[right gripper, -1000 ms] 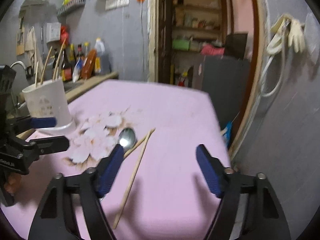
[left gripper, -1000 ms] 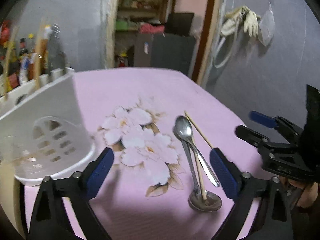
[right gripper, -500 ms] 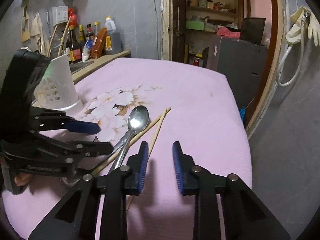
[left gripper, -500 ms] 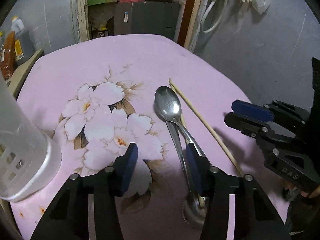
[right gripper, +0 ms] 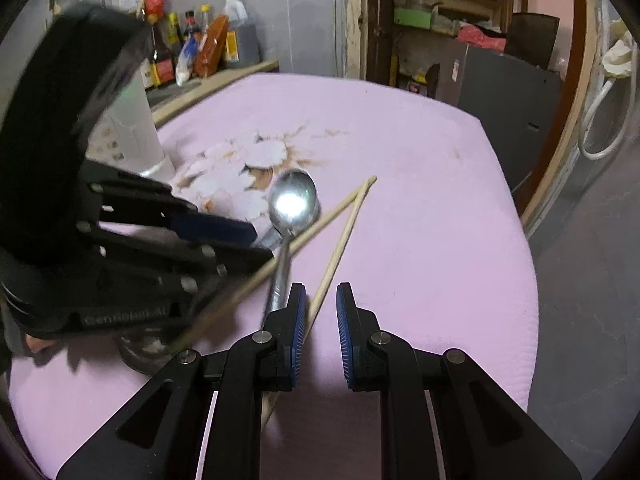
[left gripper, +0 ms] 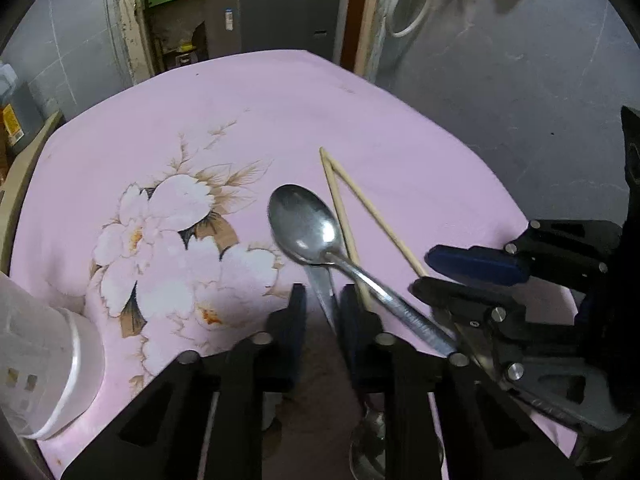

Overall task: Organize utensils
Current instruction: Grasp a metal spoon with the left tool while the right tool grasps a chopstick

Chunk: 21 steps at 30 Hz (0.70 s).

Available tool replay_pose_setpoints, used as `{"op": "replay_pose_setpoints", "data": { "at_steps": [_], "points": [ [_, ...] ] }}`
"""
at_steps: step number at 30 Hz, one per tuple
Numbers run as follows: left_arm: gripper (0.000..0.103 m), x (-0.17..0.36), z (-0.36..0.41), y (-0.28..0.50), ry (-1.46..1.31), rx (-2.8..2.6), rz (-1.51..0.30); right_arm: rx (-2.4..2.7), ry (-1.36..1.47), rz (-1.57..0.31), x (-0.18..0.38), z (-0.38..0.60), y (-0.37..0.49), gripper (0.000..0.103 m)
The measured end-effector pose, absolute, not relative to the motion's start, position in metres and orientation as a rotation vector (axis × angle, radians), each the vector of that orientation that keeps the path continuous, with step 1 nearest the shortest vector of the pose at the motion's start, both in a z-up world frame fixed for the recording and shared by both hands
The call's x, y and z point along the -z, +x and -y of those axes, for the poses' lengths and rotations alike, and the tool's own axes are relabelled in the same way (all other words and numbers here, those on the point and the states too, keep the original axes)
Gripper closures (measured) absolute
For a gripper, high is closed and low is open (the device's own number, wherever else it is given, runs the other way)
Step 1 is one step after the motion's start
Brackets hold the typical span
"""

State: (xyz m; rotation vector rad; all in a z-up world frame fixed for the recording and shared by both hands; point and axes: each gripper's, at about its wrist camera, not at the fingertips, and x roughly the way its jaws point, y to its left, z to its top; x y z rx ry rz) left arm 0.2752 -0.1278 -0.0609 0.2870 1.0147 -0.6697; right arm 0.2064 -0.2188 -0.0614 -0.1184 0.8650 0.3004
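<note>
Two steel spoons (left gripper: pixel 308 228) lie crossed on the pink tablecloth (left gripper: pixel 260 112) with two wooden chopsticks (left gripper: pixel 360 200) beside them. My left gripper (left gripper: pixel 322 306) is narrowed around the lower spoon's handle (left gripper: pixel 324 292); whether the pads touch it I cannot tell. My right gripper (right gripper: pixel 320 310) is nearly shut and empty, low over the cloth, with a chopstick (right gripper: pixel 336 248) passing by its left finger. The top spoon (right gripper: pixel 294 200) glints in the right wrist view. Each gripper shows in the other's view: the right one (left gripper: pixel 472 276), the left one (right gripper: pixel 224 240).
A white perforated utensil holder (left gripper: pixel 36 360) stands at the table's left, also in the right wrist view (right gripper: pixel 128 136). Sauce bottles (right gripper: pixel 192 52) line a counter behind it. A dark cabinet (left gripper: pixel 276 20) and doorway lie beyond the table's far edge.
Both grippers have closed from wide open to narrow. The left one has moved down and forward onto the lower spoon's handle. The right one has dropped toward the chopsticks.
</note>
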Motion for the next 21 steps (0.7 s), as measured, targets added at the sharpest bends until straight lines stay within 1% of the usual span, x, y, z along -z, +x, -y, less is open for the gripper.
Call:
{"op": "replay_pose_setpoints", "data": {
  "at_steps": [2, 4, 10, 16, 21],
  "points": [
    [0.092, 0.061, 0.128, 0.280, 0.267, 0.654, -1.035, -0.302, -0.127, -0.876, 0.063, 0.218, 0.207, 0.090],
    [0.094, 0.059, 0.126, 0.284, 0.240, 0.623, -1.062, -0.307, -0.145, -0.881, 0.064, 0.216, 0.207, 0.095],
    [0.096, 0.053, 0.114, 0.284, 0.223, 0.578, -1.080, -0.294, -0.212, -0.889, 0.063, 0.219, 0.204, 0.098],
    [0.096, 0.048, 0.098, 0.276, 0.226, 0.598, -1.130, -0.317, -0.225, -0.954, 0.062, 0.223, 0.217, 0.098],
    [0.096, 0.048, 0.100, 0.278, 0.233, 0.592, -1.161, -0.325, -0.202, -0.987, 0.062, 0.216, 0.237, 0.098]
  ]
}}
